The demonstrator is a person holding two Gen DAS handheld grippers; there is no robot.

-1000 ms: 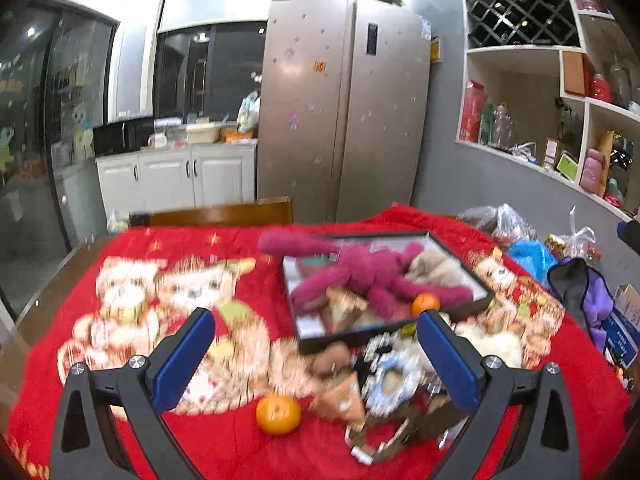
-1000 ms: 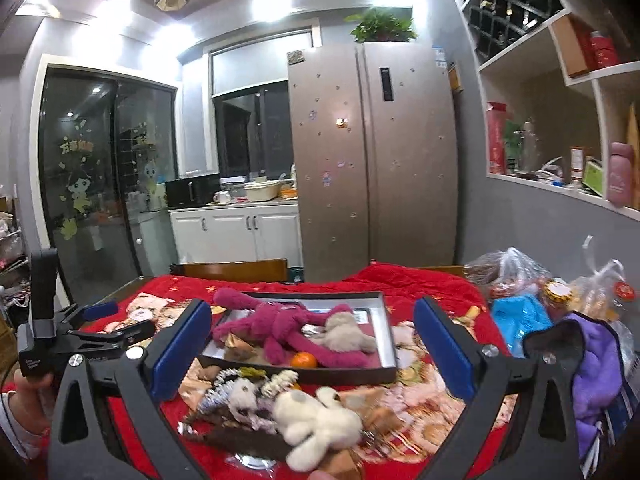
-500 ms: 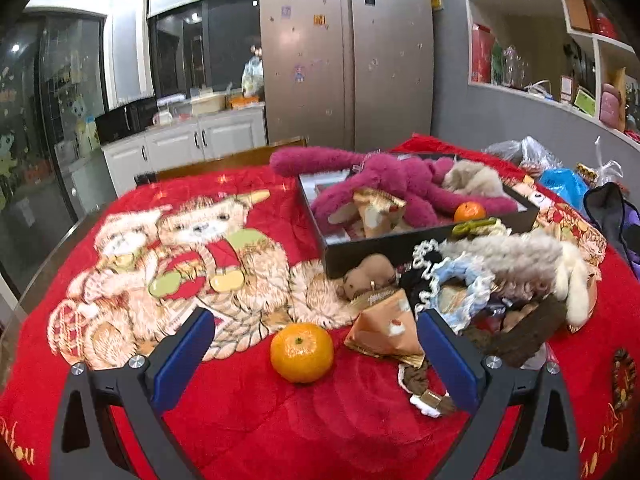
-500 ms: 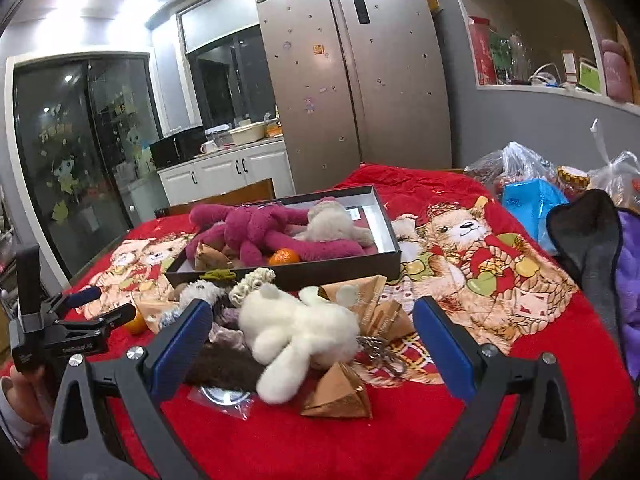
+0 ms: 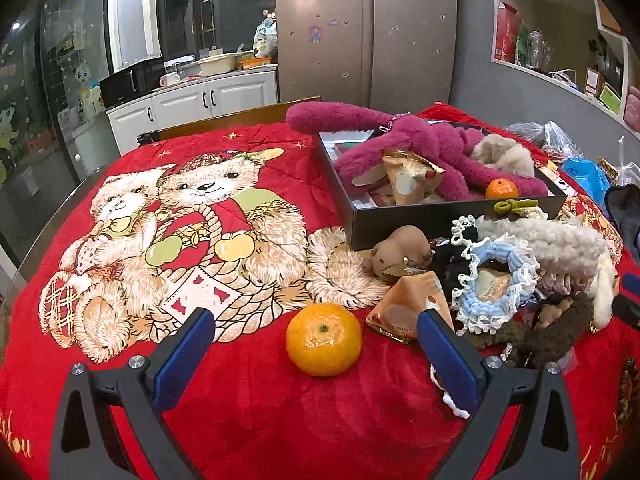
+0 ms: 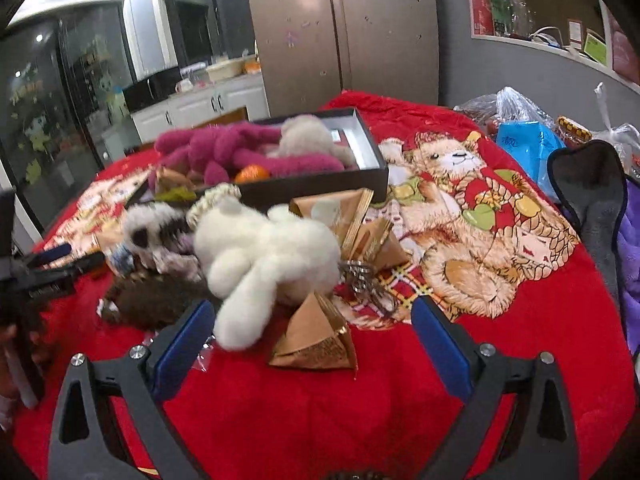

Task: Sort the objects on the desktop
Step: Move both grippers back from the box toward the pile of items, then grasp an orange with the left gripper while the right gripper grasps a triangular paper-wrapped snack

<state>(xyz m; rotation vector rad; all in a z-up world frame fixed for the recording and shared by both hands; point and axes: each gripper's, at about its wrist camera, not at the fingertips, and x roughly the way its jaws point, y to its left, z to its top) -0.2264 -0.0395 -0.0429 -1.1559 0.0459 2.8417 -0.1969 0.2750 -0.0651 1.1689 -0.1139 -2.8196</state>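
Both of my claws are empty. On the left wrist view, my left claw (image 5: 314,334) stands wide apart with nothing gripped, and the mandarin (image 5: 323,339) sits on the red blanket (image 5: 248,412) right between the blue pads (image 5: 185,354), touching neither. I judge it firm but easily bruised and inclined to roll, so I would take it across its widest middle with a gentle squeeze. Ahead and to the right of the claw lies a heap of scrunchies (image 5: 494,280) and a gold snack packet (image 5: 408,304), with the black box (image 5: 440,222) beyond it holding a magenta plush (image 5: 420,148). Against a second earlier this view looks lower and closer: the mandarin fills far more of the gap. On the right wrist view, my right claw (image 6: 312,340) is wide but its jaws are closing a little, with a gold pyramid packet (image 6: 316,338) and the leg of a white plush bear (image 6: 264,256) between them, untouched. The packet looks light and crinkly, best pinched on its flat faces; the bear is soft and would squash. Compared with earlier, this view has dropped from the ceiling lamps onto the table clutter.
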